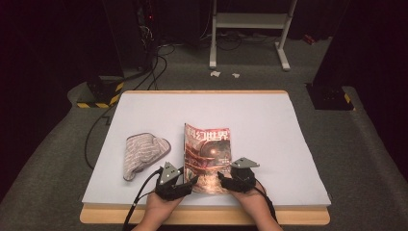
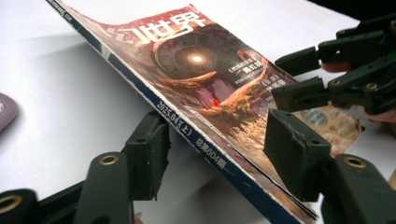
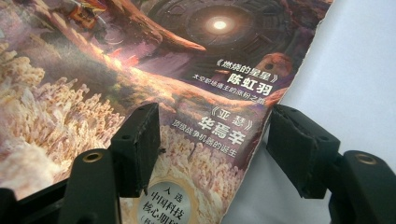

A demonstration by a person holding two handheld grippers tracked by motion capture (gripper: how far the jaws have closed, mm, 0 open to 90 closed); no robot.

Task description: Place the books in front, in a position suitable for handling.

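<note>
A magazine [image 1: 207, 151] with a reddish fantasy cover and Chinese title lies mid-table, its spine to the left. In the left gripper view the magazine [image 2: 196, 60] is tilted, its spine side raised off the table. My left gripper [image 2: 219, 140] is open and straddles the spine near the bottom corner without clamping it. My right gripper [image 3: 217, 135] is open too, one jaw over the cover [image 3: 140, 56] and one beyond its right edge. In the high view the left gripper [image 1: 188, 184] and right gripper [image 1: 225, 179] flank the magazine's near end.
A grey quilted mitt [image 1: 143, 153] lies left of the magazine. The pale table top [image 1: 260, 120] has a wooden front edge [image 1: 207, 215]. Beyond it stand a white frame [image 1: 250, 29], floor cables [image 1: 159, 67] and two black bases [image 1: 98, 91] [image 1: 329, 96].
</note>
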